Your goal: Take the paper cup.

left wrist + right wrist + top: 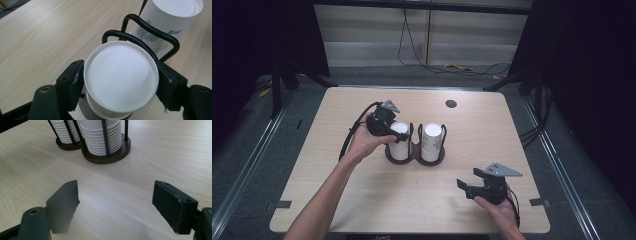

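White paper is what the left gripper [121,80] is clamped on: the top cup [121,77] of the left stack [400,141], inverted in the holder [414,157] near the table's [337,200] centre, is pinched at its upper end between both pads, a grip suited to lifting it straight up between the black wire uprights [140,37]. Just to the right, the second stack [432,142] is kept upright by the same holder, its top cup printed with flowers. Farther right, near the front edge, the right gripper [468,186] is held low with its jaws spread wide around nothing, pointed at the holder, probably to be ready to steady it.
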